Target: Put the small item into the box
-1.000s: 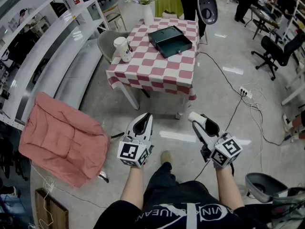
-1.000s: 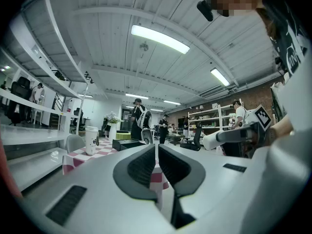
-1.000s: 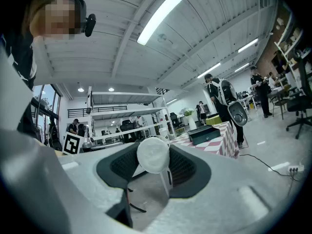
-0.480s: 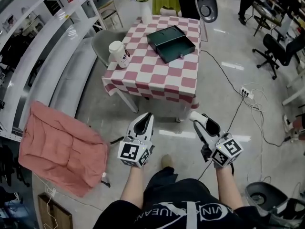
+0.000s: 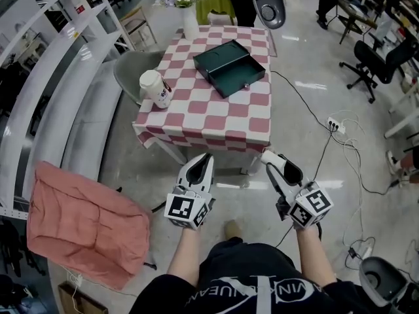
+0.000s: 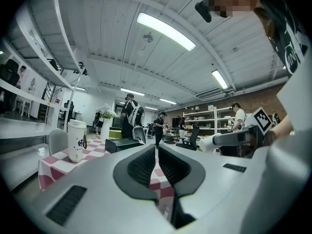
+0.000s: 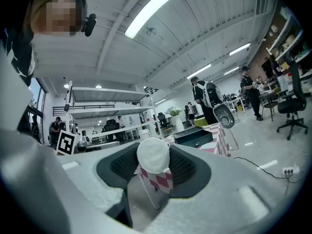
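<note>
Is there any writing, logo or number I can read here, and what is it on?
"VIN": white letters on the person's black shirt; the rest is cut off.
White lidded paper cup: dark print, too small to read.
Left hand-held gripper and right hand-held gripper: their cubes carry square patterns, no letters.

A square table draped in a red-and-white checked cloth (image 5: 216, 120) stands on a glossy grey floor (image 5: 308, 156). On the cloth lie three things, well apart from one another: a shallow dark green metal box (image 5: 229, 67), set askew on the far half, a white paper cup with a lid (image 5: 155, 88), upright near the left edge, and a white vase of pale flowers (image 5: 190, 23) at the far edge. On the floor to the right of the table lies a white power strip (image 5: 335, 124) with trailing cables.
</note>
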`<act>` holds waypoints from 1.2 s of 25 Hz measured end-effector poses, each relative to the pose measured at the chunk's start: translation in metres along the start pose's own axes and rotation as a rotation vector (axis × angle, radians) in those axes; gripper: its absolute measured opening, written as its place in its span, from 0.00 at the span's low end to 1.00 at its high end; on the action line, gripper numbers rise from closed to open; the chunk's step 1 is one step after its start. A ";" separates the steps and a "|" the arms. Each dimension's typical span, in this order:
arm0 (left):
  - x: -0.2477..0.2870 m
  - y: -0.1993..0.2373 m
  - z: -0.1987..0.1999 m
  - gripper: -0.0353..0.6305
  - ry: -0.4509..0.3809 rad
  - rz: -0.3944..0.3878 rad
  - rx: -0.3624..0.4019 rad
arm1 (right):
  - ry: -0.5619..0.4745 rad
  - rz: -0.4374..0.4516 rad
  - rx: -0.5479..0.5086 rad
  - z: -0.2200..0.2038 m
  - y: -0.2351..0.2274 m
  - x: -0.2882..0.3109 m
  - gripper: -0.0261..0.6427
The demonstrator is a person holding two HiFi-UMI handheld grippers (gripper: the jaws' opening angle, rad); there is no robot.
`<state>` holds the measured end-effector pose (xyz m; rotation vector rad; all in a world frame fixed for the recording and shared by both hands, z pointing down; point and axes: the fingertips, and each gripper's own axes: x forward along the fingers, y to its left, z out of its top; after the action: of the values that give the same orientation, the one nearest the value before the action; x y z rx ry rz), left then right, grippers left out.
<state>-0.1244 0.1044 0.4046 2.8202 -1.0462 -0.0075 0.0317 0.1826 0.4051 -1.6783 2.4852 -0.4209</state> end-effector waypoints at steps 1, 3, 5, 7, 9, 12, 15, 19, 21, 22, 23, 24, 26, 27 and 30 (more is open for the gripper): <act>0.003 0.002 0.000 0.08 -0.002 -0.004 0.000 | -0.003 -0.015 -0.008 0.000 -0.002 0.003 0.31; 0.006 0.005 0.000 0.08 -0.003 -0.008 -0.004 | -0.008 -0.040 -0.019 0.001 -0.004 0.009 0.31; 0.008 0.007 -0.001 0.08 -0.005 -0.010 -0.009 | -0.005 -0.054 -0.033 0.000 -0.006 0.012 0.31; 0.011 0.008 -0.001 0.08 -0.006 -0.014 -0.012 | -0.005 -0.055 -0.045 0.003 -0.007 0.015 0.31; 0.016 0.010 0.000 0.08 -0.009 -0.013 -0.016 | -0.012 -0.056 -0.048 0.009 -0.009 0.019 0.31; 0.023 0.014 0.002 0.08 -0.009 -0.010 -0.018 | -0.017 -0.055 -0.044 0.013 -0.015 0.025 0.31; 0.034 0.020 0.001 0.08 -0.008 0.003 -0.010 | -0.015 -0.044 -0.031 0.012 -0.027 0.037 0.31; 0.053 0.031 0.001 0.08 -0.013 0.026 0.002 | -0.011 0.002 -0.031 0.016 -0.041 0.064 0.31; 0.065 0.035 0.000 0.08 -0.008 0.033 0.000 | -0.003 0.023 -0.026 0.021 -0.050 0.077 0.31; 0.073 0.037 0.000 0.08 -0.005 0.039 -0.002 | 0.002 0.033 -0.025 0.024 -0.055 0.084 0.31; 0.081 0.039 0.000 0.08 -0.002 0.048 -0.003 | 0.007 0.045 -0.028 0.026 -0.061 0.091 0.31; 0.089 0.042 0.000 0.08 0.000 0.056 -0.003 | 0.012 0.058 -0.032 0.029 -0.066 0.098 0.31; 0.104 0.048 0.000 0.08 0.000 0.073 -0.001 | 0.022 0.079 -0.033 0.031 -0.078 0.113 0.31; 0.112 0.052 -0.001 0.08 -0.001 0.081 -0.001 | 0.026 0.088 -0.031 0.031 -0.084 0.120 0.31; 0.134 0.061 -0.006 0.08 0.004 0.102 -0.004 | 0.044 0.111 -0.039 0.032 -0.101 0.138 0.31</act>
<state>-0.0622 -0.0275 0.4233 2.7584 -1.1864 0.0055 0.0768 0.0143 0.4121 -1.5504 2.6193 -0.4045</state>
